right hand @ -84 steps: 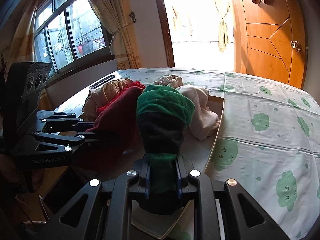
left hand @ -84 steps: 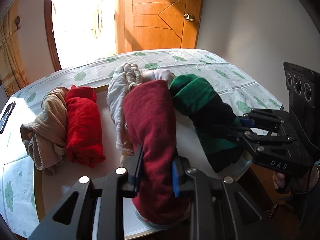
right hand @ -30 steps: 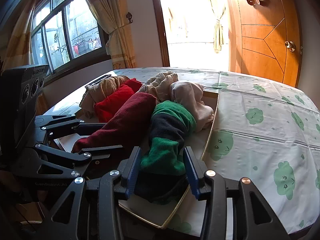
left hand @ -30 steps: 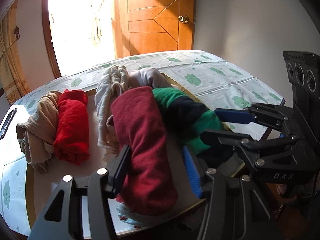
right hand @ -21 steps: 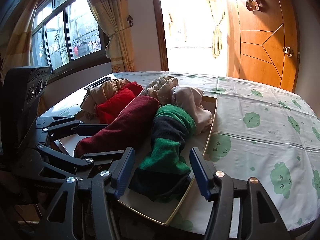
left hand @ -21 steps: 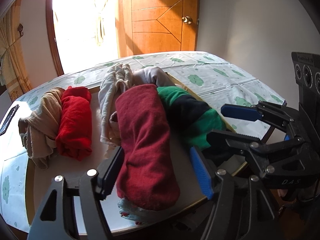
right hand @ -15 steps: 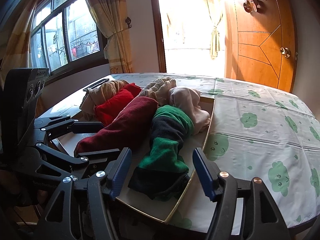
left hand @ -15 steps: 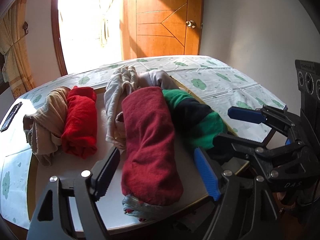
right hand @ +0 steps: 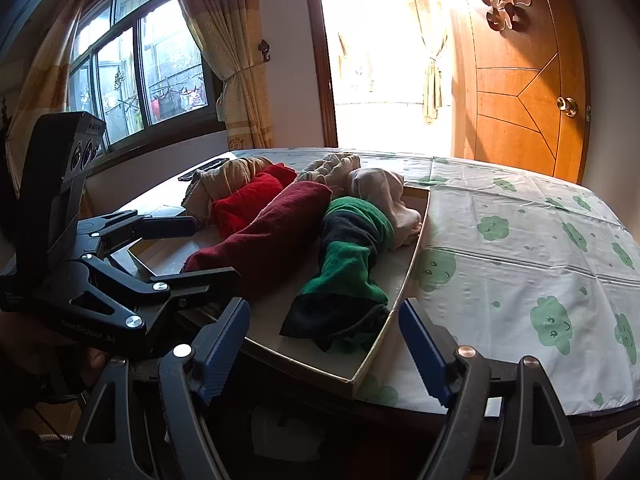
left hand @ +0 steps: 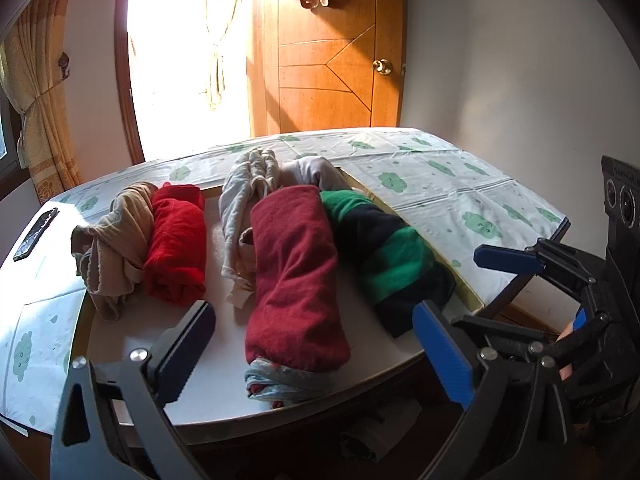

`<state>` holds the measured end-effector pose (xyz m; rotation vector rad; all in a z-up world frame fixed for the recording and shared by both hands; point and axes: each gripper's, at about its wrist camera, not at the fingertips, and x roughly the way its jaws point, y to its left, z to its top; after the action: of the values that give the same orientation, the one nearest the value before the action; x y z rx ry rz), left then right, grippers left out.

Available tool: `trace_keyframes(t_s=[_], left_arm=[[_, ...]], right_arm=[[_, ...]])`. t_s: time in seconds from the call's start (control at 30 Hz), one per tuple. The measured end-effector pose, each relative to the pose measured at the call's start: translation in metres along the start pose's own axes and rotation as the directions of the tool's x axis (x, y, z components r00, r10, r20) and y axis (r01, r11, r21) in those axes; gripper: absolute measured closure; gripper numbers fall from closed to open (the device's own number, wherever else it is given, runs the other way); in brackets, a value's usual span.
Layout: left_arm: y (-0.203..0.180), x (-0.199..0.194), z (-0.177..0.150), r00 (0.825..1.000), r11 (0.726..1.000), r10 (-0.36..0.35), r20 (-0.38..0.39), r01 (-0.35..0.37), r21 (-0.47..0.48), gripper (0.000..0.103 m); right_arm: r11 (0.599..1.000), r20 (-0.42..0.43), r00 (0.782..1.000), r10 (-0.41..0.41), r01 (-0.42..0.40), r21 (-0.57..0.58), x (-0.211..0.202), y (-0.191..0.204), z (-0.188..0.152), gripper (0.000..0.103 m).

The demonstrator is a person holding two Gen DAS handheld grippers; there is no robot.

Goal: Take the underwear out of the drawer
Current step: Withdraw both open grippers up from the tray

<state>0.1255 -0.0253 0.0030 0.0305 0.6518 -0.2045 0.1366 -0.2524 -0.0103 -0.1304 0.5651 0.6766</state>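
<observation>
Sunlit tablecloth point(right hand: 520, 248) lies bare beside the tray point(right hand: 414, 256); both left gripper point(left hand: 316, 344) and right gripper point(right hand: 324, 344) are opening, nothing pinched, rolled underwear point(left hand: 296, 272) unheld.

Six rolled pieces of underwear are laid in a shallow white tray point(left hand: 120, 344). A dark red roll point(left hand: 296, 276) is set in the middle. A green and black roll point(left hand: 384, 252) is laid along the tray's right wall. Bright red point(left hand: 176, 240), tan point(left hand: 116, 240), cream point(left hand: 244, 196) and pale grey point(left hand: 312, 170) rolls are placed farther back.
</observation>
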Motion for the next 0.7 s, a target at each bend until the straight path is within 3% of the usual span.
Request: trace_keyframes(t_s=[0.7], left_arm=[[-0.012, -0.04, -0.031, 0.998, 1.0, 0.0, 0.063, 0.001, -0.01, 0.001]], right_arm=[[0.999, -0.011, 1.0, -0.013, 0.013, -0.033, -0.022, 0.019, -0.045, 0.024]])
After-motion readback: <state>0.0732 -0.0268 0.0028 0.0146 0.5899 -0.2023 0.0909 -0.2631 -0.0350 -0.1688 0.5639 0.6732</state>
